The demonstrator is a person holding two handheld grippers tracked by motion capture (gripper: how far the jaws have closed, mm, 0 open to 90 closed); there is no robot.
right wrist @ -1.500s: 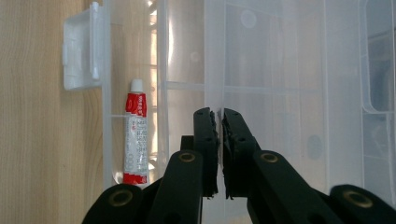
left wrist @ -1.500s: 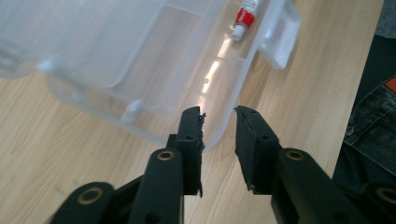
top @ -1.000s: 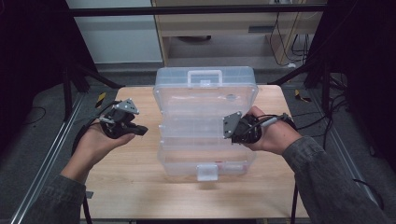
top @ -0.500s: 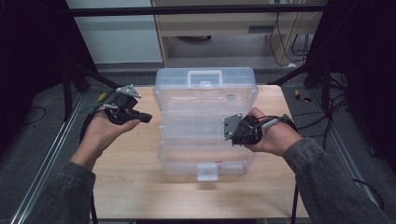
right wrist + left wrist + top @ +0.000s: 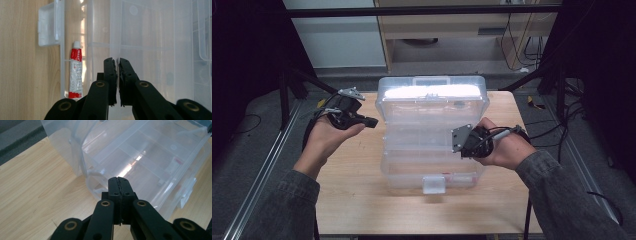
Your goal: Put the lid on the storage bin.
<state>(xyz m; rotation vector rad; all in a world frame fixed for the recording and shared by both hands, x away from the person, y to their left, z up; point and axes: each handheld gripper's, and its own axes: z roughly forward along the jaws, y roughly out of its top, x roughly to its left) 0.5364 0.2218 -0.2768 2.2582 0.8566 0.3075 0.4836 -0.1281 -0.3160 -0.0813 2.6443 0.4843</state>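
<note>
On the wooden bench the clear plastic organiser box lies in the middle, my left tool beside it and my right tool over it, both closed on nothing.

red tube, print too small to read

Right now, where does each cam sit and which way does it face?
High view: fixed above the person's side, looking forward and down on the wooden table; both forearms enter from the bottom, with the left gripper and right gripper.
Left gripper view: rides the left gripper, looking along its shut jaws at the clear plastic organizer box.
Right gripper view: rides the right gripper, jaws shut, looking down into the box at a red-and-white tube.
Shared: all three show the box and table.
</note>
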